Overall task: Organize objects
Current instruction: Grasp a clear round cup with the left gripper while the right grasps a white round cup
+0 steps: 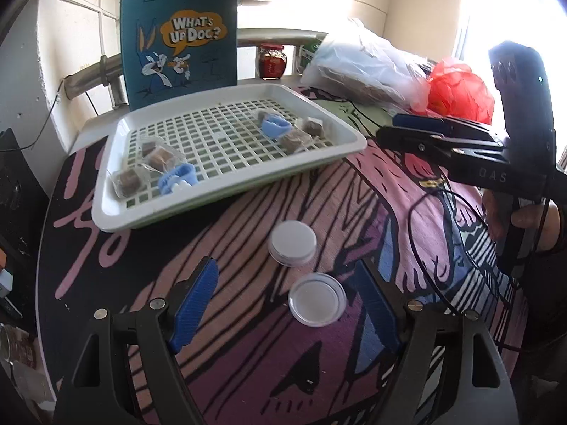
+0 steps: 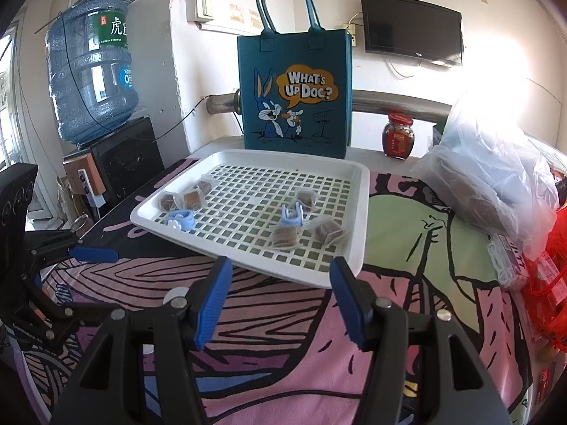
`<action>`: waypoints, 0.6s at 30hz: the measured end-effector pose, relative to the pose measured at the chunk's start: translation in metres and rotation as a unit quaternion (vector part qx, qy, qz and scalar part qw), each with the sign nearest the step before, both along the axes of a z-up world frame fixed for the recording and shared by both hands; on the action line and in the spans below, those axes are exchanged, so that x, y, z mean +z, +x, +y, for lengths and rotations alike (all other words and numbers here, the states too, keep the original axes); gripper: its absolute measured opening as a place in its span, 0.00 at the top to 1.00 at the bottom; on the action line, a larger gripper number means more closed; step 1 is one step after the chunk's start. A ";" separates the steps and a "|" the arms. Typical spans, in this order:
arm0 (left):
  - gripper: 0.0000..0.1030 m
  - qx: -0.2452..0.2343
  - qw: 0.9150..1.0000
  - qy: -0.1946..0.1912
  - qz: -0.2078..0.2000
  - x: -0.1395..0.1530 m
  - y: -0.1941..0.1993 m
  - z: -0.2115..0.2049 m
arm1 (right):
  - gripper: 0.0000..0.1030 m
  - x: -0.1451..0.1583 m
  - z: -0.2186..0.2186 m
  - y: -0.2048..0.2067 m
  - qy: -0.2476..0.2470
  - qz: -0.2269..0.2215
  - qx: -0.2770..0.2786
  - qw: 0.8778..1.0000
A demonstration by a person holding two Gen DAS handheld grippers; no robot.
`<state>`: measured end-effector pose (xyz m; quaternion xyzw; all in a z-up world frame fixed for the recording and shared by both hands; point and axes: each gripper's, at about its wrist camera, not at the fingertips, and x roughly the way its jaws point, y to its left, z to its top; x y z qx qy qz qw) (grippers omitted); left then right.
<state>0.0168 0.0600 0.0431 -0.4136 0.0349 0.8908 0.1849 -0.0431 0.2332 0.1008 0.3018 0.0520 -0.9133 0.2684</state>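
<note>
Left wrist: left tool wide around a lid (untouched); right tool parted, empty.

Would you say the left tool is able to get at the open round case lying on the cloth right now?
Probably yes: the left tool stands open, the open round case lies between its fingers, nothing covers it.
</note>
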 end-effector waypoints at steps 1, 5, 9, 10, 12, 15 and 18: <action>0.23 -0.007 1.000 0.000 -0.007 -0.005 0.003 0.006 | 0.45 -0.003 -0.002 0.002 0.003 -0.004 0.003 1.000; 0.29 -0.030 0.999 -0.015 -0.022 -0.023 0.006 0.022 | 0.45 -0.013 -0.010 0.005 0.006 -0.020 0.019 1.000; 0.62 -0.023 0.999 -0.037 -0.015 -0.030 0.007 0.025 | 0.45 -0.023 -0.023 0.010 0.011 -0.039 0.047 0.998; 0.62 -0.024 0.999 -0.027 -0.019 -0.030 0.007 0.021 | 0.45 -0.025 -0.027 0.012 0.018 -0.041 0.055 0.998; 0.62 -0.018 0.999 -0.021 -0.017 -0.026 0.009 0.014 | 0.45 -0.028 -0.035 0.015 0.029 -0.044 0.069 0.996; 0.62 0.008 1.000 -0.015 0.003 -0.014 0.008 -0.007 | 0.45 -0.033 -0.049 0.018 0.038 -0.053 0.091 0.994; 0.62 0.065 0.998 -0.016 0.007 -0.008 -0.006 -0.031 | 0.45 -0.039 -0.066 0.019 0.048 -0.061 0.115 0.990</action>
